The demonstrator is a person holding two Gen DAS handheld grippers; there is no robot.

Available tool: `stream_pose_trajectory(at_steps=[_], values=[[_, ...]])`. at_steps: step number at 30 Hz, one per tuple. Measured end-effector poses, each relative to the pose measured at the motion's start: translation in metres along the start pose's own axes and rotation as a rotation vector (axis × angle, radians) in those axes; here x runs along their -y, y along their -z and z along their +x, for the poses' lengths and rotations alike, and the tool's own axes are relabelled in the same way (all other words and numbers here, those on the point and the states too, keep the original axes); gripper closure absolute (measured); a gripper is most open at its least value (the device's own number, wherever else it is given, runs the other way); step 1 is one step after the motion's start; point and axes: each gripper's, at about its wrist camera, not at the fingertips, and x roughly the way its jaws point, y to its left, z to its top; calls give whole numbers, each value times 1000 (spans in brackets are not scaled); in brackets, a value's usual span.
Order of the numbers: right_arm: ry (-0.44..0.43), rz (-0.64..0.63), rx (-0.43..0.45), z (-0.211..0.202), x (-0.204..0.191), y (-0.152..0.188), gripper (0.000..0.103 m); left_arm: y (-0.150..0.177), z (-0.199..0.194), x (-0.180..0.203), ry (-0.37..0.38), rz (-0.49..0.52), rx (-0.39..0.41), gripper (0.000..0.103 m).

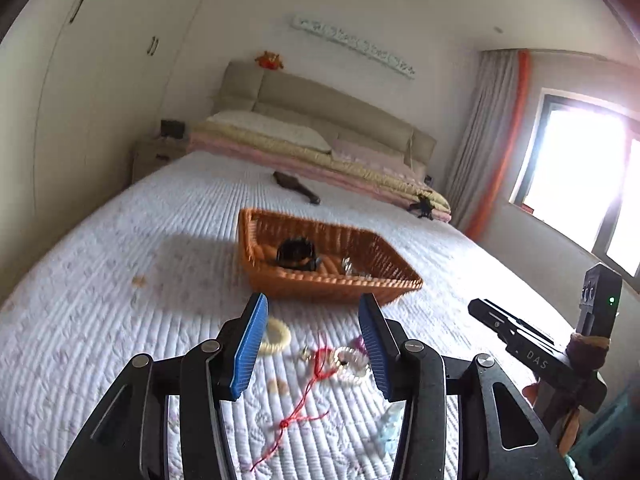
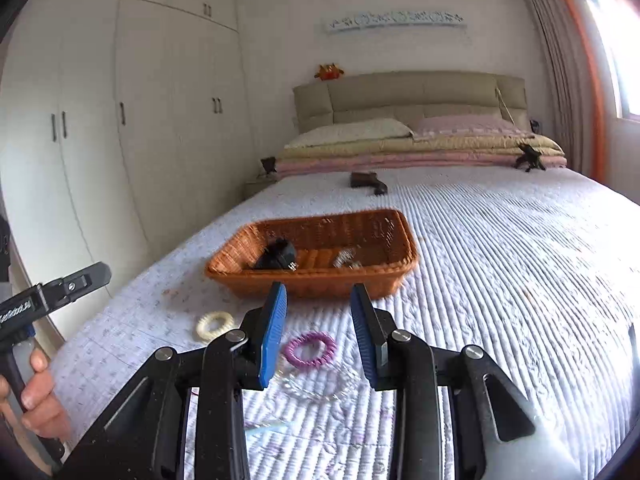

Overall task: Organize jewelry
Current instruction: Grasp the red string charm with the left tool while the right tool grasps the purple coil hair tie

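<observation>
Both tools gape wide, empty: left tool (image 1: 313, 340), right tool (image 2: 319, 334). Orange woven basket (image 2: 384, 276) mid-frame on white quilted bed (image 2: 500, 248). Purple spiral bracelet (image 2: 310, 349) btwn right tool's blue pads.

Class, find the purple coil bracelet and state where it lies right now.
In the right wrist view the purple coil bracelet lies on the bedspread between the open right gripper fingers, nearer than the orange basket, right of the cream ring.

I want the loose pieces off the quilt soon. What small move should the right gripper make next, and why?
Probably lower the right gripper onto the purple bracelet. Its jaws are open and empty, the bracelet lies on the quilt between them, and the wicker basket just beyond already holds a few items.
</observation>
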Motion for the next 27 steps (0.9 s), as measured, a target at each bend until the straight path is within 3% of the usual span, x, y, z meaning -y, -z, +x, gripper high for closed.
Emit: stream_pose_trajectory(at_steps=[16, 18, 19, 24, 27], values=[[40, 27, -159, 49, 15, 17, 67, 34, 72, -18, 16, -9, -275, 55], [36, 7, -180, 57, 10, 15, 67, 37, 81, -14, 23, 16, -319, 70], [29, 2, -193, 61, 9, 14, 67, 38, 85, -12, 33, 27, -343, 71], [14, -15, -254, 85, 5, 11, 67, 40, 100, 2, 80, 106, -431, 71], [-8, -5, -296, 99, 8, 12, 67, 41, 111, 1, 70, 99, -470, 71]])
